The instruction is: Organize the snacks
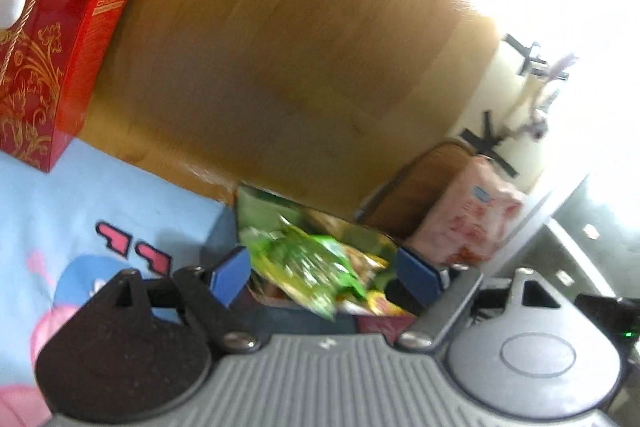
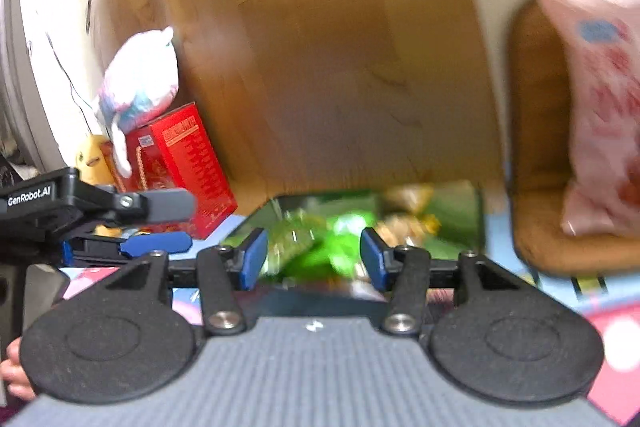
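While the left gripper (image 1: 322, 269) hangs with its blue fingers (image 1: 230, 273) spread wide and holding nothing, a box (image 1: 256, 203) of blurred green snack packets (image 1: 308, 259) lies between and beyond them on the patterned blue cloth (image 1: 80, 203), with a red carton (image 1: 52, 59) off to the left. From the right wrist, the right gripper (image 2: 314, 259) is likewise parted and empty over that same box (image 2: 476, 223), whose green packets (image 2: 320, 243) show between the pads, and a pink bag (image 2: 600, 107) sits on a brown seat (image 2: 536, 147) to the right.

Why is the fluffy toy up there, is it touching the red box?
Touching. In the right wrist view the plush toy sits right on top of the red box, with no gap between them.
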Motion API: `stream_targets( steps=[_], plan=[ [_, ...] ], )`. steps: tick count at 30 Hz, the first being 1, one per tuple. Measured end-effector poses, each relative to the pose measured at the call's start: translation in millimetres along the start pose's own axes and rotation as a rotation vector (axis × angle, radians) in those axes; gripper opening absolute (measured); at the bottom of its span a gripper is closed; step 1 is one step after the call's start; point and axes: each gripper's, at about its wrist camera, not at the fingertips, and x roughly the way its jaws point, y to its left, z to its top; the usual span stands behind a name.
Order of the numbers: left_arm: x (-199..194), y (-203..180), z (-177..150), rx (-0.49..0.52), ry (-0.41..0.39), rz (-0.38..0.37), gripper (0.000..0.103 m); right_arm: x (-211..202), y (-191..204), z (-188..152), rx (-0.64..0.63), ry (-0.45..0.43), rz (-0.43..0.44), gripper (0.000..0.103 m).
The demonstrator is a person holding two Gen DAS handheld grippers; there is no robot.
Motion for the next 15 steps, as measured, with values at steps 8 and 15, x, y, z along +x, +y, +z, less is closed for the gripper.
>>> stream_targets(
  steps=[8, 15],
  plan=[
    [-11, -30, -70, 0.075, 0.2, -0.123, 0.082, -72, -16, -78, 0.047, 0.159, -0.021, 0.055],
    [1, -42, -127, 0.042, 0.391, -0.191, 0.081, -90, -1, -108, 0.129, 0.162, 0.028, 0.055]
  ],
)
